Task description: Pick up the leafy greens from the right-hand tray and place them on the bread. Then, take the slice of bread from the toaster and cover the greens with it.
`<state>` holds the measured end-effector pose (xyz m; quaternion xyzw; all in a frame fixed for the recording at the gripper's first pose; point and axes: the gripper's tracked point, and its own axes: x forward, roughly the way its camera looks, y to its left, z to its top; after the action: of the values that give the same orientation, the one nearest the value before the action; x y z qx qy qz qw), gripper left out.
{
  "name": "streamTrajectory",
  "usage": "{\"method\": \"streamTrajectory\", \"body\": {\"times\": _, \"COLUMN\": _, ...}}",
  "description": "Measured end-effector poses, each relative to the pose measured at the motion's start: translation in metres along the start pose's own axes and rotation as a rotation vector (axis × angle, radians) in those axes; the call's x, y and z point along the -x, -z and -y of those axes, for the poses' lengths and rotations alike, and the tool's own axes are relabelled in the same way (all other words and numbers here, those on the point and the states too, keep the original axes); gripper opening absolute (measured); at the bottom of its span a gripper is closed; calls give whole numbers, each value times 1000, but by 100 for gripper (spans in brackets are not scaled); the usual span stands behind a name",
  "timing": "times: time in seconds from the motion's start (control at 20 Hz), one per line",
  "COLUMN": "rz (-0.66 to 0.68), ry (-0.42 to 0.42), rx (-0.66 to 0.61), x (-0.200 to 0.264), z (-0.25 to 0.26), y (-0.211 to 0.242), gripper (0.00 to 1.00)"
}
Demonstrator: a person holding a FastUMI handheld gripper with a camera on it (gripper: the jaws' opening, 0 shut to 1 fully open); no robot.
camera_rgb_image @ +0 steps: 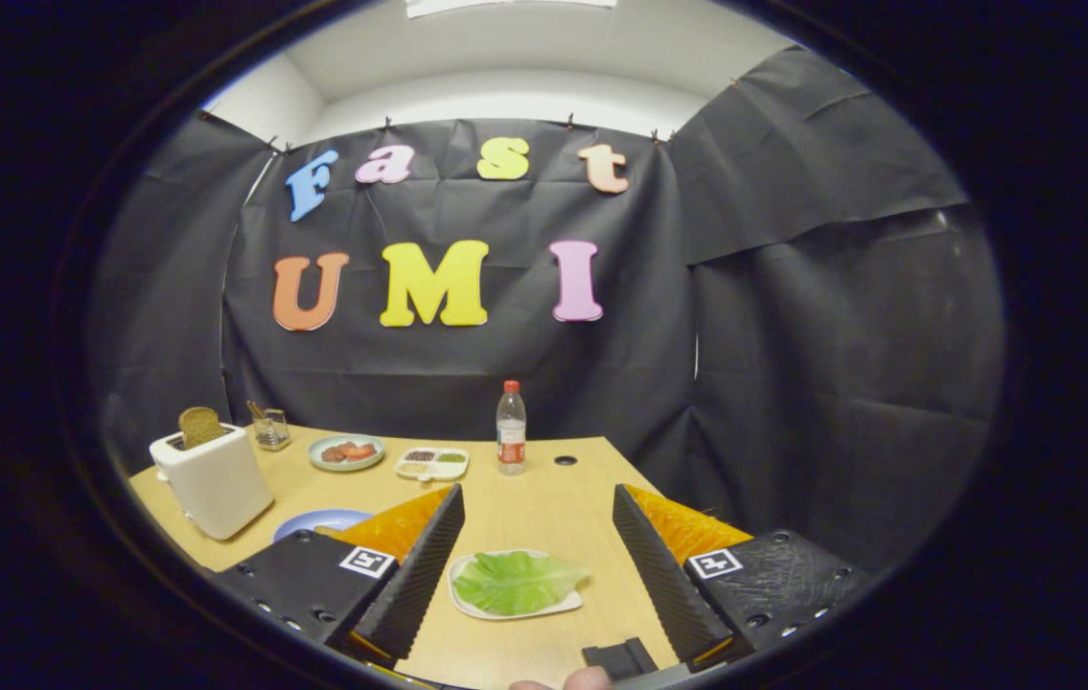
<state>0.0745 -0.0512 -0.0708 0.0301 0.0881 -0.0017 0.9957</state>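
Note:
A green lettuce leaf (517, 581) lies on a small white tray (567, 604) on the wooden table, between my two fingers. My gripper (536, 517) is open, its fingers spread wide on either side of the tray and above it, holding nothing. To the left stands a white toaster (214, 479) with a brown slice of bread (199, 425) sticking up out of its slot. A blue plate (309, 523) sits just right of the toaster, partly hidden behind my left finger; what lies on it is mostly hidden.
Further back on the table are a glass jar (270, 430), a pale green plate with red and brown food (346, 452), a white divided dish (432, 464) and a plastic bottle with a red cap (510, 428). The table's right edge (644, 484) runs near my right finger.

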Motion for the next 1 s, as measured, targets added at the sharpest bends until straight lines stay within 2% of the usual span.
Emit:
{"method": "streamTrajectory", "body": {"times": 0.2, "rz": -137, "ry": -14, "rx": -45, "x": -36, "z": 5, "y": 40, "gripper": 95}}
{"method": "streamTrajectory", "body": {"times": 0.6, "rz": -378, "ry": -7, "rx": -238, "x": -91, "z": 18, "y": 126, "gripper": 96}}
{"method": "streamTrajectory", "body": {"times": 1.0, "rz": -491, "ry": 21, "rx": -369, "x": -122, "z": 20, "y": 162, "gripper": 96}}
